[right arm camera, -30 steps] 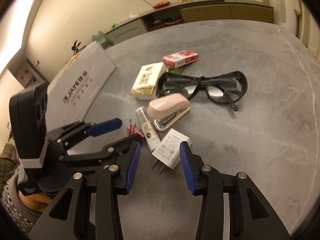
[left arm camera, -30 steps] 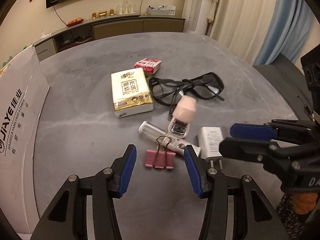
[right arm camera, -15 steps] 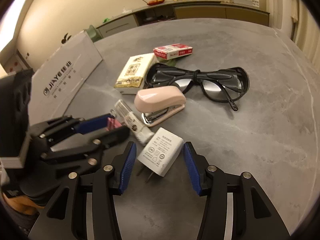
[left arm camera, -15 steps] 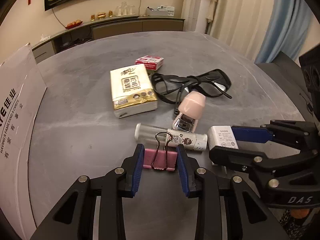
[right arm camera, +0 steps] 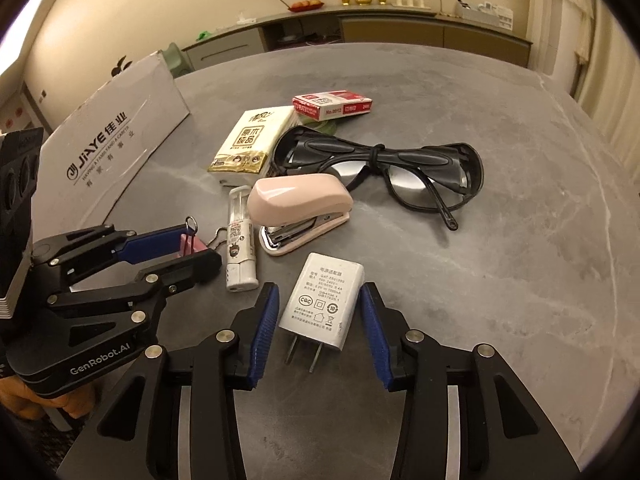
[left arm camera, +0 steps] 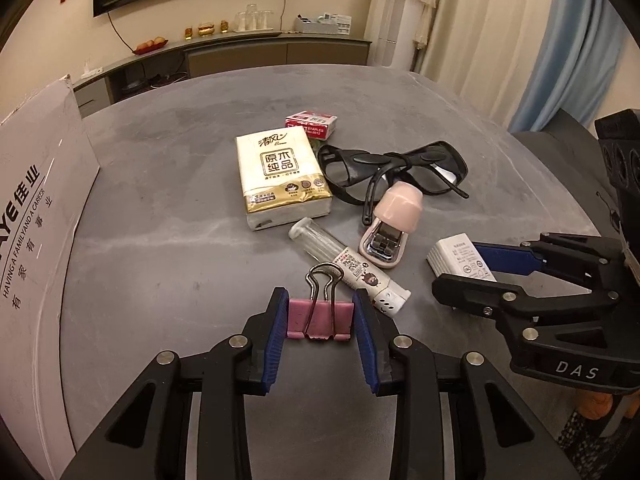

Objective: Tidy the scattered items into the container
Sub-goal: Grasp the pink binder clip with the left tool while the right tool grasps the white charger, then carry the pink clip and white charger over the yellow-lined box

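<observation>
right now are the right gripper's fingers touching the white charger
Apart. The right wrist view shows table on both sides between the white charger and the right gripper pads.

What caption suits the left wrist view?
Left gripper jaws clamped on a pink binder clip lying on the grey table.

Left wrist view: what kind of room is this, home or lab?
Most likely a home living or dining room: a low sideboard with glasses and ornaments along the wall, long curtains, and a grey stone-look table.
</observation>
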`<state>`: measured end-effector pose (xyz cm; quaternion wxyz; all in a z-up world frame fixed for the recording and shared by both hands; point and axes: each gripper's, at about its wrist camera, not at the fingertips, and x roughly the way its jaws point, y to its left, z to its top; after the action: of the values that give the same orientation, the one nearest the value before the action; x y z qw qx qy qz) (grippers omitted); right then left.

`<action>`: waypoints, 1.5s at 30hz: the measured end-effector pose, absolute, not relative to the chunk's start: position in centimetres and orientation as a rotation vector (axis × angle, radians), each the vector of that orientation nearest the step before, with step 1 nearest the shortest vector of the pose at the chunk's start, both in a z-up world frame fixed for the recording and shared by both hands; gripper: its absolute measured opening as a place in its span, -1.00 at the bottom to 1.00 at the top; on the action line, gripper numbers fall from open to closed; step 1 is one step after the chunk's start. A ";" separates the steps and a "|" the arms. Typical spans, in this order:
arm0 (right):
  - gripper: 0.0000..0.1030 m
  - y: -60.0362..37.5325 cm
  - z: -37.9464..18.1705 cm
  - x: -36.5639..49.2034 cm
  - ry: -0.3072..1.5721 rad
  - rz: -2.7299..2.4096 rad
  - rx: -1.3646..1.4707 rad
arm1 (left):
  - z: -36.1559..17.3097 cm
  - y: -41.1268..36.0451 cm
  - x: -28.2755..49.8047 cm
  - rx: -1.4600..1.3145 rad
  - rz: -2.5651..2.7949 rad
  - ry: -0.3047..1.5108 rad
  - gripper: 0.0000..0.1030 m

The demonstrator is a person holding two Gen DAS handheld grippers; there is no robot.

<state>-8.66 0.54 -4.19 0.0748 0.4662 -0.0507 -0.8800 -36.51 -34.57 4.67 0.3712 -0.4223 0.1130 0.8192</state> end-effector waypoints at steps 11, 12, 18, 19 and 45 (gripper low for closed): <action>-0.37 0.6 -3.6 -8.1 -0.200 -2.616 1.384 | 6.3 -35.8 -36.4 -1.027 2.130 0.265 -0.36; -0.37 0.6 -3.5 -8.0 -0.202 -2.617 1.378 | 6.5 -35.9 -36.3 -1.021 2.131 0.261 -0.36; -0.37 0.5 -2.6 -7.6 -0.223 -2.623 1.337 | 8.0 -36.5 -36.0 -0.979 2.150 0.234 -0.36; -0.37 0.5 -2.4 -7.5 -0.230 -2.621 1.331 | 8.3 -36.6 -36.0 -0.974 2.155 0.229 -0.36; -0.37 -4.3 4.0 -4.8 -0.199 -2.624 1.118 | 15.1 -41.6 -34.2 -0.842 2.226 0.049 -0.36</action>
<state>-4.79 -4.26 3.97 0.1408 0.3872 -0.0690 -0.9086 -34.22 -41.58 15.09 0.3716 -0.3283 0.0190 0.8682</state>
